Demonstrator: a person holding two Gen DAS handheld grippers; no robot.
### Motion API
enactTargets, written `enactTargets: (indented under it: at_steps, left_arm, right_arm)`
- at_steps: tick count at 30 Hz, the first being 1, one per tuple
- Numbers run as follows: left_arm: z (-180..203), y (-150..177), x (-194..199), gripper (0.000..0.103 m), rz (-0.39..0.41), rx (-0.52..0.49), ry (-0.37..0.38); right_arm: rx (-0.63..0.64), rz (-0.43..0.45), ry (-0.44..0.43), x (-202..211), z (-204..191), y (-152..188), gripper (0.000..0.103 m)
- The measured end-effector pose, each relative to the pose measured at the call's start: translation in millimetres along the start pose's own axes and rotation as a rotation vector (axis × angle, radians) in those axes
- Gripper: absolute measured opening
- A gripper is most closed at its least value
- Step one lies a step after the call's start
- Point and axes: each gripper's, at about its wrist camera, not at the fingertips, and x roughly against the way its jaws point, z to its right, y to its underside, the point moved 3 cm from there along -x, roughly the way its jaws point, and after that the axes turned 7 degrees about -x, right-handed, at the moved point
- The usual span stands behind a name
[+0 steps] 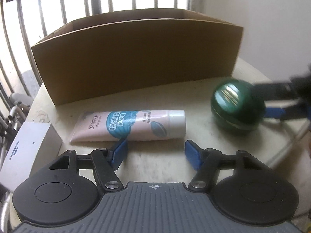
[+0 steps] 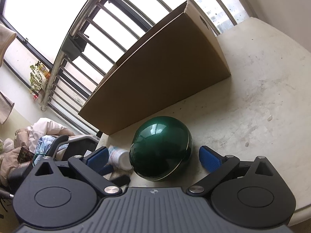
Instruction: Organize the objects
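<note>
Sorting barely begun: the tube, green ball and white box lie on the table at the cardboard box's six o'clock; left hand-held gripper spread near the tube, right hand-held gripper spread around the ball.

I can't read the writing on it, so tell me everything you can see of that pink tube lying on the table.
The pink tube looks like soft plastic, with a white screw cap at its right end and a flat crimped tail at its left. Teal leaf shapes and printed characters cover its side. It lies flat on the pale table, in front of the cardboard box, cap on. The left claw stands open just before it.
</note>
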Motion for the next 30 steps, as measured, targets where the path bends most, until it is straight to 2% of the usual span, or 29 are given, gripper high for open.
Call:
enactTargets:
  at_steps: [4, 8, 11, 15, 19, 23, 24, 26, 28, 30]
  left_arm:
    - [-0.6, -13.0, -13.8, 0.069, -0.005, 0.021, -0.017]
    - [3.2, -19.3, -17.7, 0.070, -0.011, 0.017, 0.001]
    - [8.6, -15.3, -4.8, 0.071, -0.009, 0.017, 0.062]
    - [24.4, -8.2, 21.8, 0.077, 0.044, -0.024, 0.126]
    - [48.7, -9.5, 27.8, 0.077, 0.063, -0.057, 0.252]
    - [70.1, -11.1, 20.2, 0.075, 0.099, -0.112, 0.248]
    - [73.0, -10.6, 18.8, 0.077, 0.106, -0.119, 0.254]
    - [77.1, -8.8, 12.8, 0.075, 0.120, -0.138, 0.230]
    - [77.3, -9.7, 2.4, 0.075, 0.111, -0.128, 0.233]
    - [75.3, -5.3, 2.0, 0.071, 0.102, -0.108, 0.245]
  right_arm:
    - [-0.009, 0.018, -0.002, 4.2, 6.5, -1.0, 0.088]
    - [-0.030, 0.023, 0.008, 5.0, 10.5, -4.2, 0.081]
    - [-0.048, 0.019, 0.014, 8.9, 15.2, -7.5, 0.079]
    - [-0.037, 0.054, 0.020, 20.9, 17.9, -11.4, 0.077]
    - [-0.006, 0.071, 0.025, 22.6, 12.0, -14.7, 0.068]
    - [0.032, 0.064, 0.049, 15.0, 3.4, -17.8, 0.065]
    - [0.042, 0.058, 0.057, 12.2, 1.4, -18.0, 0.065]
    - [0.059, 0.045, 0.067, 7.5, -2.7, -17.1, 0.064]
    - [0.078, 0.044, 0.089, 5.9, -8.6, -15.8, 0.064]
    - [0.115, 0.046, 0.125, 6.2, -16.9, -14.3, 0.064]
